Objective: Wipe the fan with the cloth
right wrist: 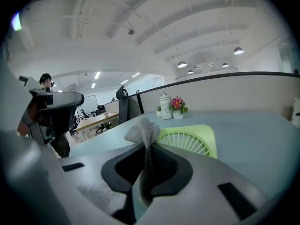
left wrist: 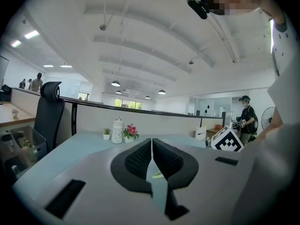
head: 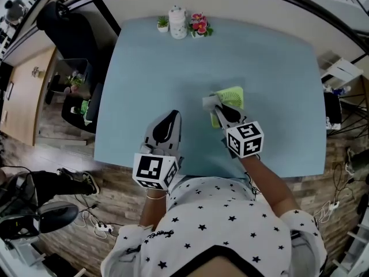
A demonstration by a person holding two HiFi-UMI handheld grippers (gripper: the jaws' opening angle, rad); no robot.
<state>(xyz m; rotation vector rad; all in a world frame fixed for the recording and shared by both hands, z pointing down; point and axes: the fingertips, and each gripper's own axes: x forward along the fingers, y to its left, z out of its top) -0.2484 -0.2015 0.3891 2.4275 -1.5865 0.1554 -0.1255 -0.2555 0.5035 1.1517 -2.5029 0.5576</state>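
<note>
A small lime-green fan (head: 231, 97) lies flat on the pale blue table (head: 173, 68), its grille (right wrist: 187, 141) facing up in the right gripper view. My right gripper (head: 221, 109) is shut on a grey cloth (right wrist: 143, 134), whose bunched end (head: 210, 101) sticks out over the fan's near-left edge. My left gripper (head: 168, 123) hovers to the left of the fan, jaws shut with nothing between them (left wrist: 152, 159).
At the table's far edge stand a white jar (head: 178, 22), a small green plant (head: 163, 23) and a pot of red flowers (head: 199, 25). A black office chair (head: 68, 30) stands left of the table. A person (left wrist: 247, 116) stands far off in the left gripper view.
</note>
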